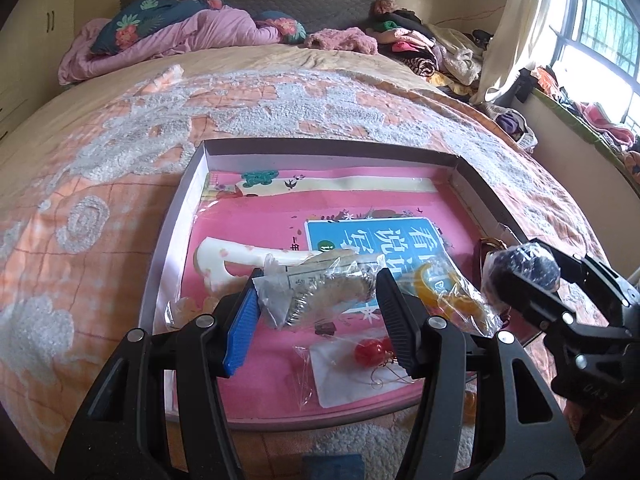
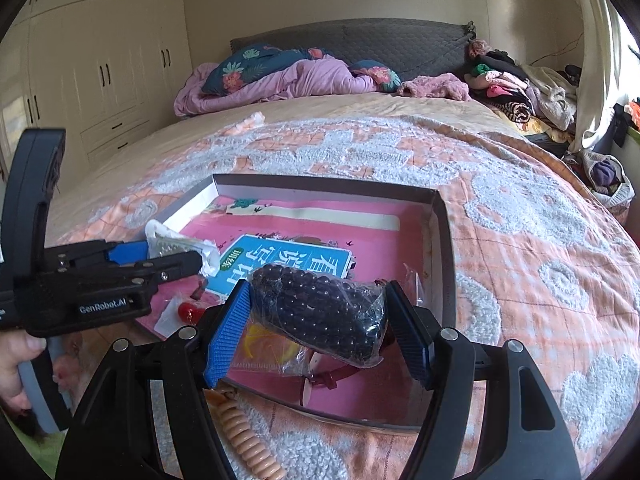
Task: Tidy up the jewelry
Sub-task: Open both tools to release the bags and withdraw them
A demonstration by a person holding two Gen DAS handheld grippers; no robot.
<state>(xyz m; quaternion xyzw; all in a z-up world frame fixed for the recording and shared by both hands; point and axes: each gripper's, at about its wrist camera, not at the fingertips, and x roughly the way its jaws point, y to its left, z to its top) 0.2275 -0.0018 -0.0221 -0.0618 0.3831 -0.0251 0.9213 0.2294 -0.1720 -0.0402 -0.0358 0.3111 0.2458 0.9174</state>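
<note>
A shallow box (image 1: pixel 332 148) lined with a pink book lies on the bed. My left gripper (image 1: pixel 316 304) is shut on a clear bag holding a silver jewelry piece (image 1: pixel 320 294), just above the box. My right gripper (image 2: pixel 320 312) is shut on a clear bag of dark beads (image 2: pixel 320 312), above the box's right side; it also shows in the left wrist view (image 1: pixel 520 268). In the box lie a white comb (image 1: pixel 236 258), a bag with red bead earrings (image 1: pixel 370 352), an orange piece in a bag (image 1: pixel 448 296) and a red strap (image 2: pixel 332 378).
The box rests on an orange and white patterned bedspread (image 1: pixel 120 184). A peach coiled hair tie (image 2: pixel 248 440) lies on the bed in front of the box. Pillows, a pink quilt (image 2: pixel 280 80) and piled clothes (image 2: pixel 512 92) lie at the far end.
</note>
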